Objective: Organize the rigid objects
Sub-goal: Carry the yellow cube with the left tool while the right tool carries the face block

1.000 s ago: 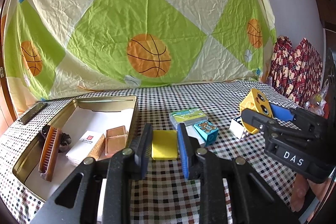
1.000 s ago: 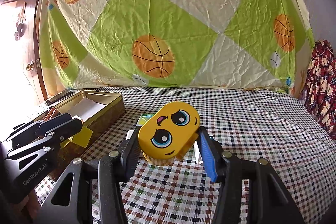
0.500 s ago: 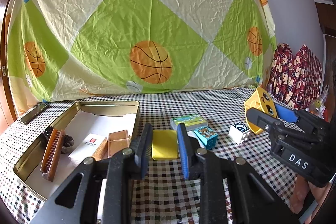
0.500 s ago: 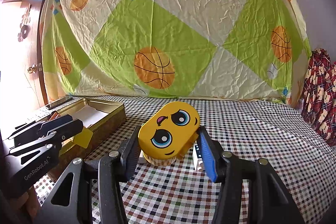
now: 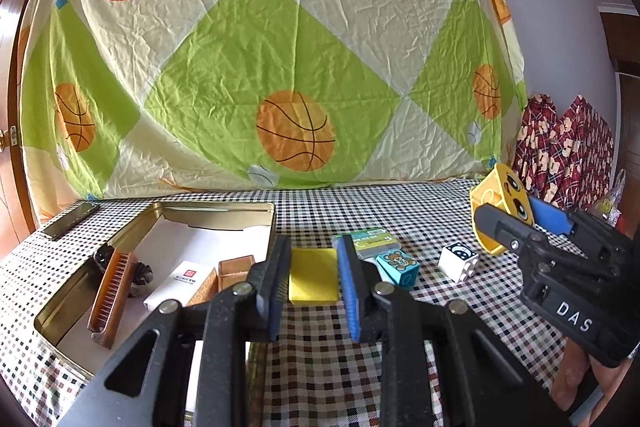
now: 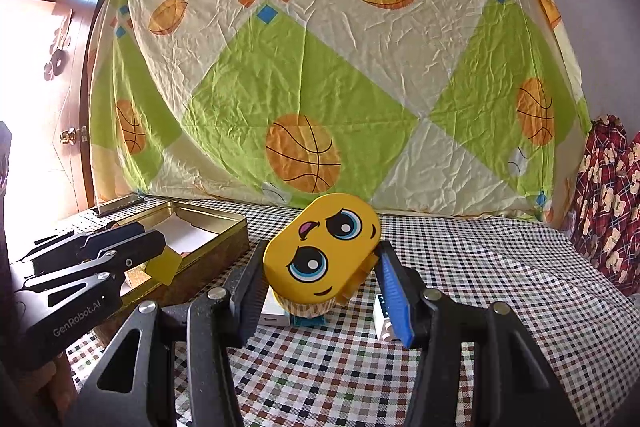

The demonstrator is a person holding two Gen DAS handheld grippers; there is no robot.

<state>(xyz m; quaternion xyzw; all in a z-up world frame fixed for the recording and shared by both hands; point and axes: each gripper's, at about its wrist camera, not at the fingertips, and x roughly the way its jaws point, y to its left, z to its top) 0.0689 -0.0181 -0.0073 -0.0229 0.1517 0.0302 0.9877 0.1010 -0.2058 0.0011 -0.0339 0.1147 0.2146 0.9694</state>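
My left gripper (image 5: 314,277) is shut on a flat yellow block (image 5: 313,275) and holds it above the checked cloth, just right of the open gold tin (image 5: 224,213). It also shows in the right wrist view (image 6: 160,259), near the tin (image 6: 224,247). My right gripper (image 6: 320,283) is shut on a yellow box with a cartoon face (image 6: 322,255), held above the cloth. In the left wrist view that box (image 5: 498,211) is at the right.
The tin holds a brown comb (image 5: 112,291), a white box (image 5: 180,285) and amber blocks (image 5: 232,267). On the cloth lie a green card pack (image 5: 370,239), a teal bear cube (image 5: 398,265) and a white cube (image 5: 458,261). A phone (image 5: 70,221) lies far left.
Both grippers have risen a little with their objects still held. The loose objects on the cloth have not moved.
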